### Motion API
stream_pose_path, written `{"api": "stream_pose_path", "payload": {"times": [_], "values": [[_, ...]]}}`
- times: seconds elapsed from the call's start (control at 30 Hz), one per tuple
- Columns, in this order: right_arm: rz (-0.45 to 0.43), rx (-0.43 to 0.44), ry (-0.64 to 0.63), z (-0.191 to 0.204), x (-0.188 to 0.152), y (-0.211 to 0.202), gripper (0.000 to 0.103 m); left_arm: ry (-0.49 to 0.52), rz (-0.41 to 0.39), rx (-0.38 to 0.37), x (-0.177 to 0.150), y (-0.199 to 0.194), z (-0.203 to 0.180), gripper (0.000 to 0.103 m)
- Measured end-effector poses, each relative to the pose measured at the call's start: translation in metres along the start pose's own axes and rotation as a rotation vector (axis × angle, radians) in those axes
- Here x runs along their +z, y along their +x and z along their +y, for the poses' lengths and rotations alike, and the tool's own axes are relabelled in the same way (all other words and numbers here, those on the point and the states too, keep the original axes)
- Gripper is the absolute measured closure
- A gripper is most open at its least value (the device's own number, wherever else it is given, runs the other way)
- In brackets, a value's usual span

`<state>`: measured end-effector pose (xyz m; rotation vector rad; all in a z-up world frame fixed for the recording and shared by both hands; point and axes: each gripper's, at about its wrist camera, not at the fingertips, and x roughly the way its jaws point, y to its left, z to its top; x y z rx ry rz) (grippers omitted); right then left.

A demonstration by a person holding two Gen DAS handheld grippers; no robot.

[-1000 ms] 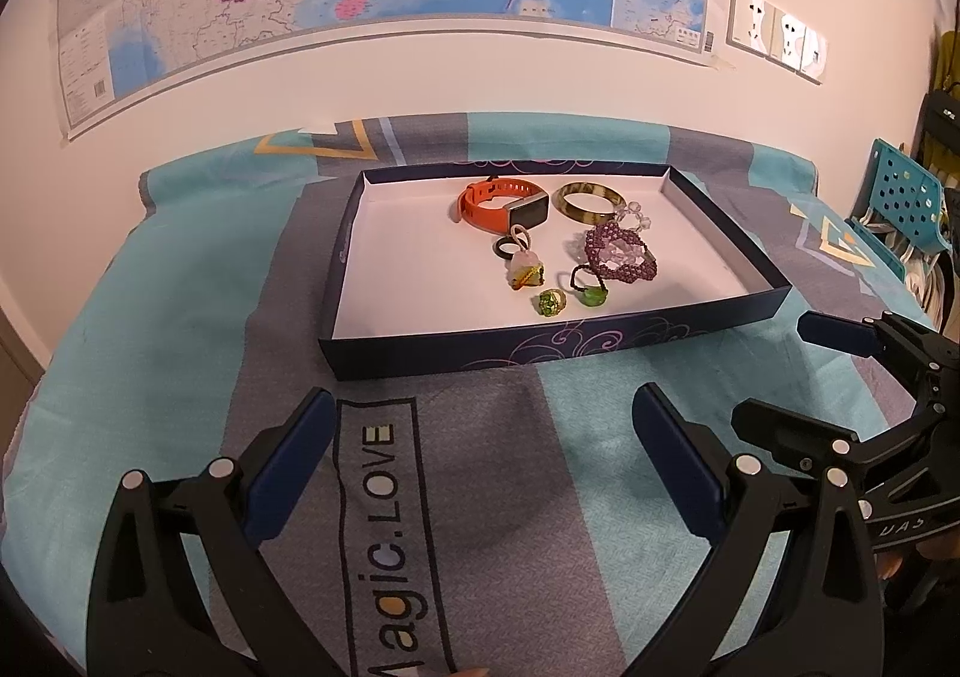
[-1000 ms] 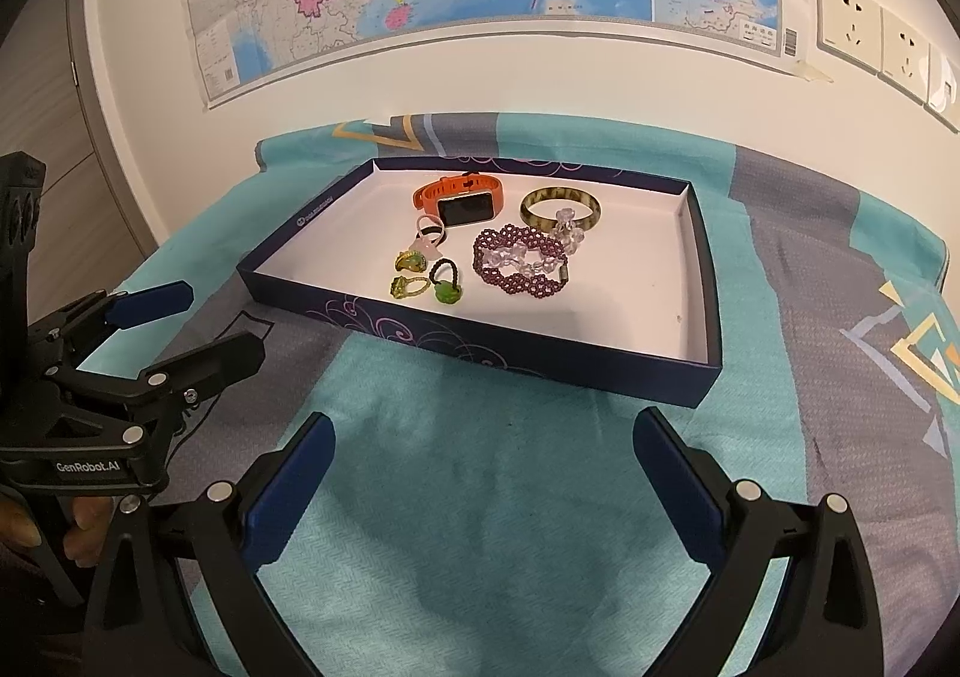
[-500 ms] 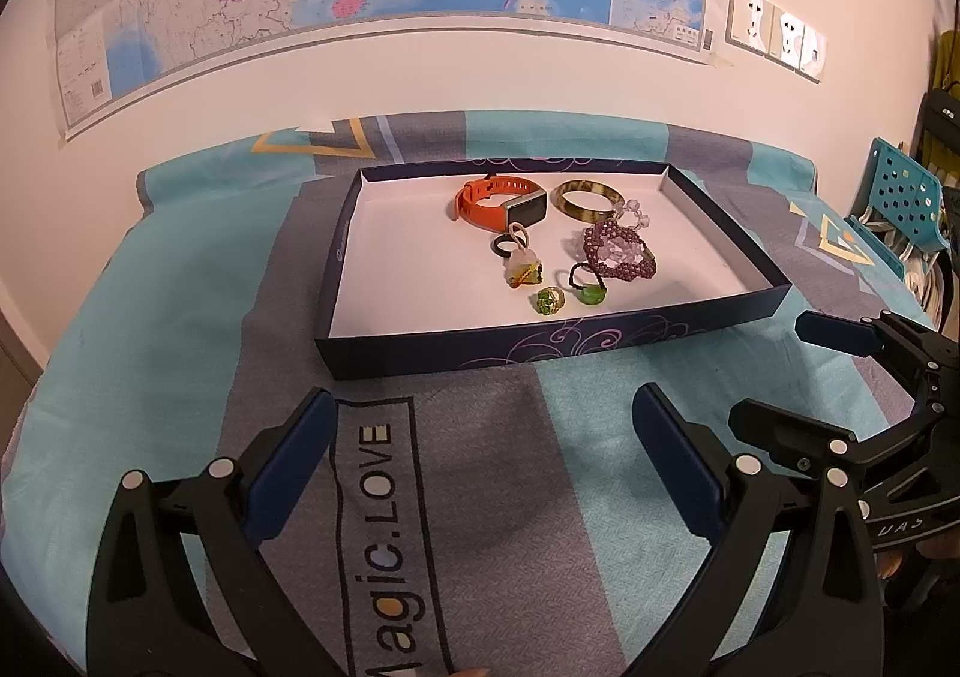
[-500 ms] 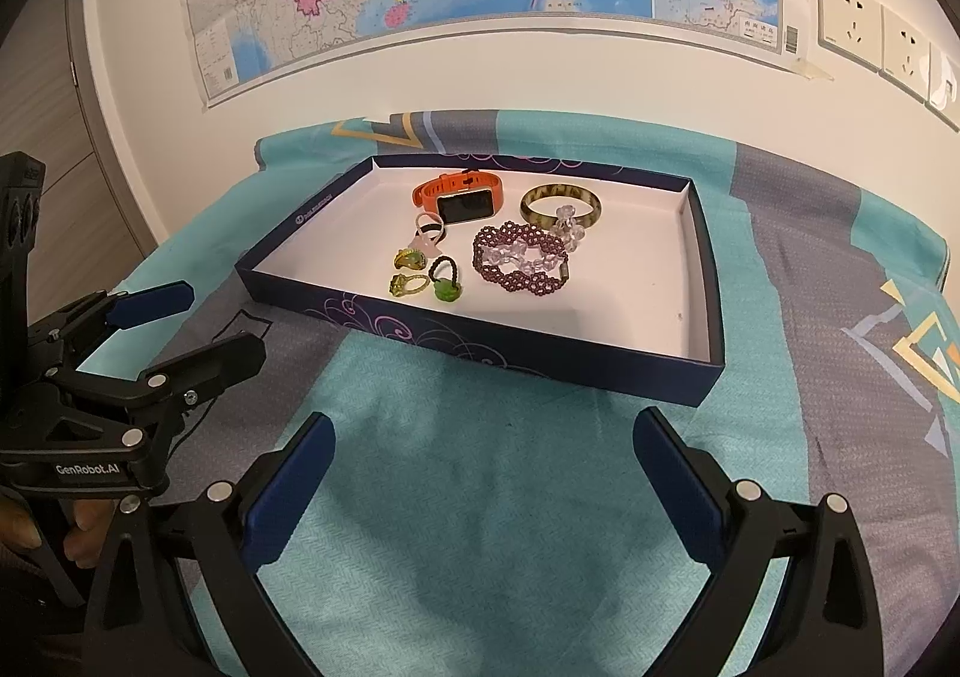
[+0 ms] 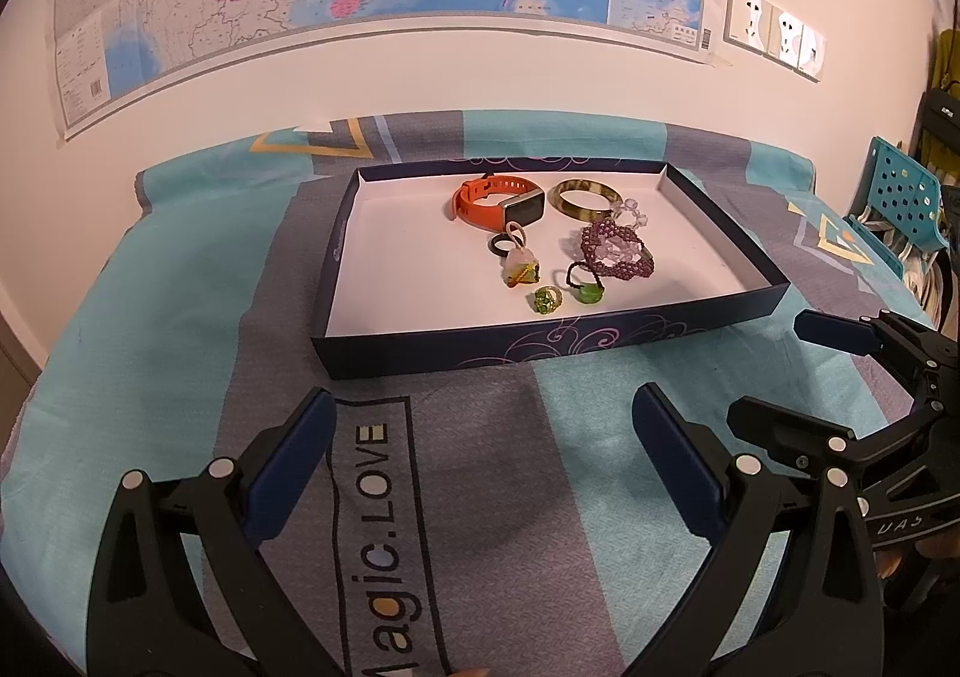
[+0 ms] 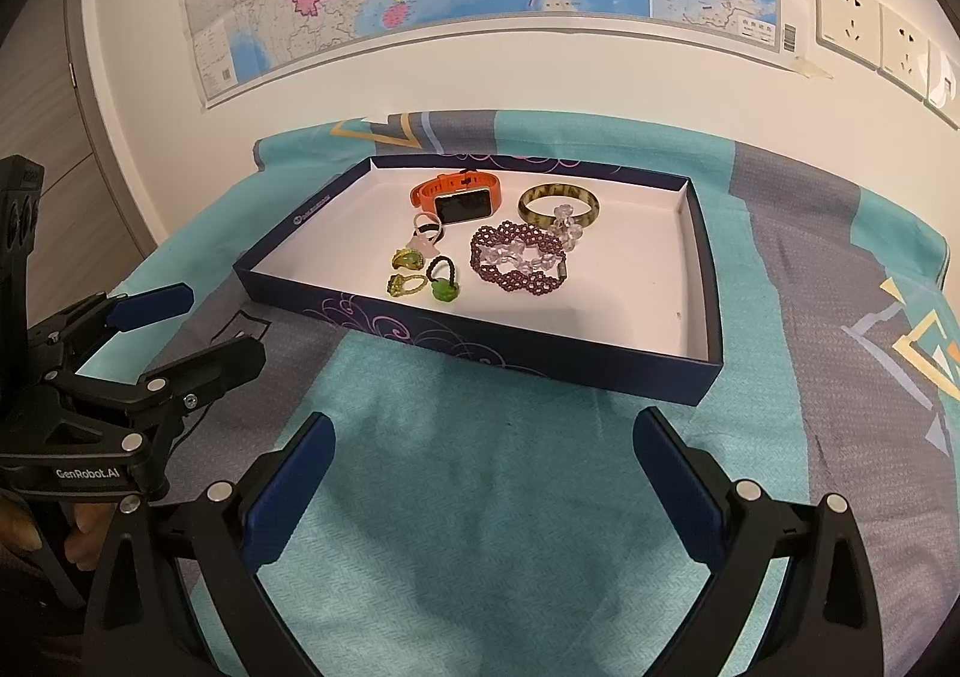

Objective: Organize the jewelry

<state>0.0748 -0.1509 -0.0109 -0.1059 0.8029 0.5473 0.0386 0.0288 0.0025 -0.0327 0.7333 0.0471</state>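
Where grippers gape: tray (image 5: 528, 350) rim beyond.

Both wrist cameras look from the bed's near edge toward the wall, left beside right, sharing the tray (image 5: 528, 347) (image 6: 540, 359).

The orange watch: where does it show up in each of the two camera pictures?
Left wrist view: the orange watch lies at the far middle of the box.
Right wrist view: the orange watch sits far left of centre in the box.
Shared landmark: the brown bangle just right of it.
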Motion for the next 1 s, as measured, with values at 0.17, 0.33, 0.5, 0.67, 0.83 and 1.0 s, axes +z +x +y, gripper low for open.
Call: {"api": "stream_pose_path", "payload": {"times": [0.17,0.33,0.5,0.67,0.83,1.0], "values": [[-0.001,-0.001,0.002,-0.001,0.0,0.0,0.007,0.001,0.002,-0.001,0.0,0.0,-0.001,0.006],[0.0,-0.003,-0.001,-0.001,-0.001,0.0,0.007,-0.005,0.0,-0.005,0.0,0.0,-0.001,0.006],[0.001,-0.003,-0.002,0.0,0.0,-0.001,0.007,-0.016,0.005,-0.012,0.0,0.002,0.001,0.006],[0.001,-0.004,-0.003,0.0,0.0,-0.001,0.007,-0.011,-0.017,-0.021,-0.001,0.0,0.0,0.006],[0.026,-0.011,-0.046,-0.006,-0.001,-0.002,0.007,-0.02,0.017,-0.027,-0.002,0.005,0.003,0.006],[0.057,-0.111,-0.043,-0.057,-0.006,-0.008,0.007,-0.062,0.038,-0.009,-0.003,0.009,0.025,0.006]]}}
